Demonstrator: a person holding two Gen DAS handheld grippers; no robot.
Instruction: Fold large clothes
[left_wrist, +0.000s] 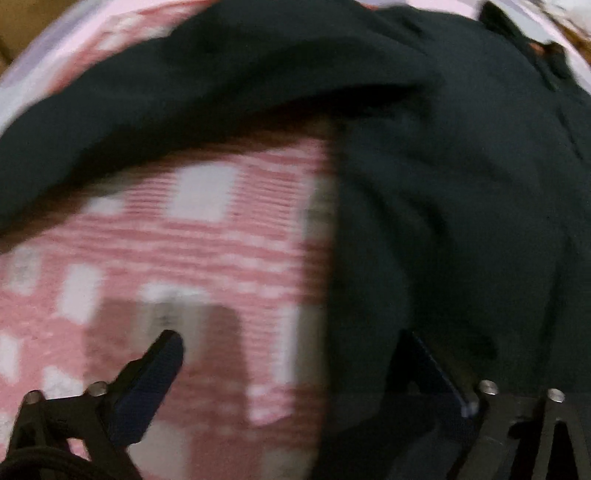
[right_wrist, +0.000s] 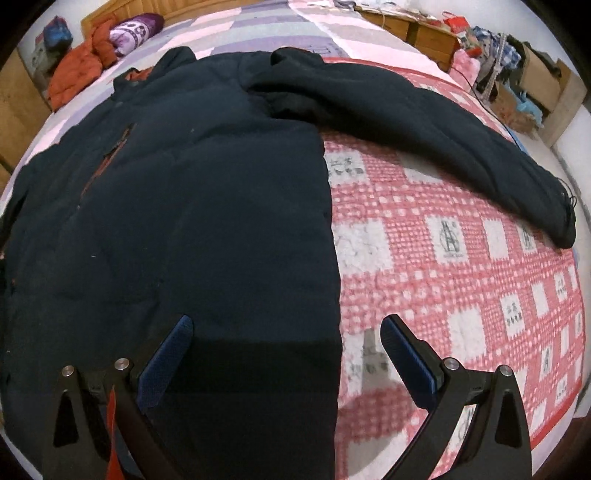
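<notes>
Bed (right_wrist: 461, 229), pink-checked cover, fills both views. Dark padded coat (right_wrist: 184, 221) is spread flat across left and centre, presumably laid out for folding; one sleeve (right_wrist: 443, 122) is extended toward upper right, shown only in right view. Right tool (right_wrist: 286, 330) is held released, straddling the hem edge. Left tool (left_wrist: 291, 343) is likewise released; that view is blurred.

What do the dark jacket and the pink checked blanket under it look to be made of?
Jacket: matte navy woven shell, apparently padded; it lies in soft puffy panels, with no sheen. Blanket: looks like nubby fleece or terry, with pink-and-white checks and a pebbly, fuzzy surface. Neither fibre is certain from the pictures.
</notes>
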